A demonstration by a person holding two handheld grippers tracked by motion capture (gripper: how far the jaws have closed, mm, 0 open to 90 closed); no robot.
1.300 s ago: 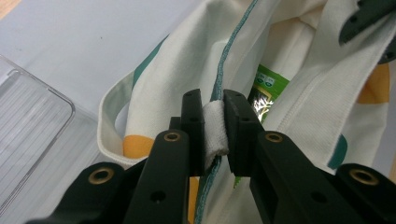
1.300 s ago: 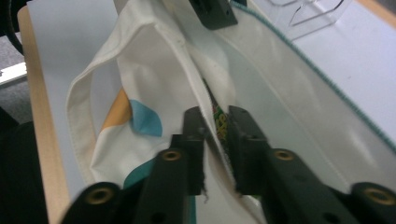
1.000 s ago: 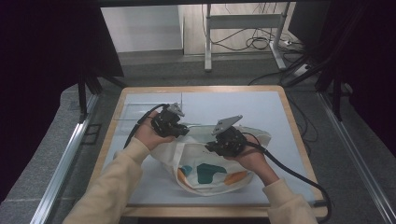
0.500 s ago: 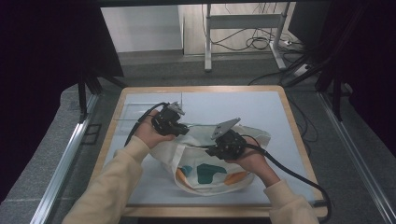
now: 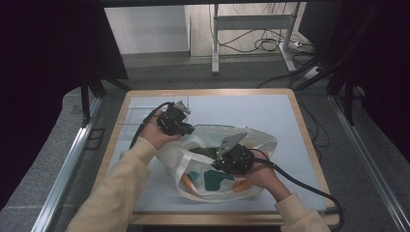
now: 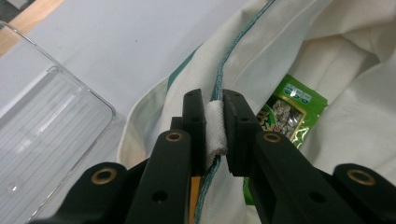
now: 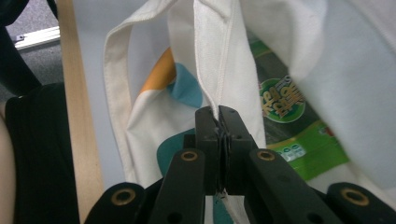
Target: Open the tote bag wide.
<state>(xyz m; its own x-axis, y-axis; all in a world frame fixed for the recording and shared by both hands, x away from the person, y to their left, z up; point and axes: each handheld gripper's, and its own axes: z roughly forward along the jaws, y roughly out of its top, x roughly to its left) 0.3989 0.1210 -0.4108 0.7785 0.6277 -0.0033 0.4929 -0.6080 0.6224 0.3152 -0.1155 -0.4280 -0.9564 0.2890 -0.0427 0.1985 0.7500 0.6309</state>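
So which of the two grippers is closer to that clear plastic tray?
Left. The left gripper grips the bag rim just beside the clear tray; the right gripper grips the rim farther off.

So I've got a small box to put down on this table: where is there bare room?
Free: the pale blue tabletop along the far edge, beyond the white cloth tote bag, and the strip to its right. Crowded: the near middle, where the left gripper and right gripper pinch the bag's rim. A clear plastic tray lies left of it.
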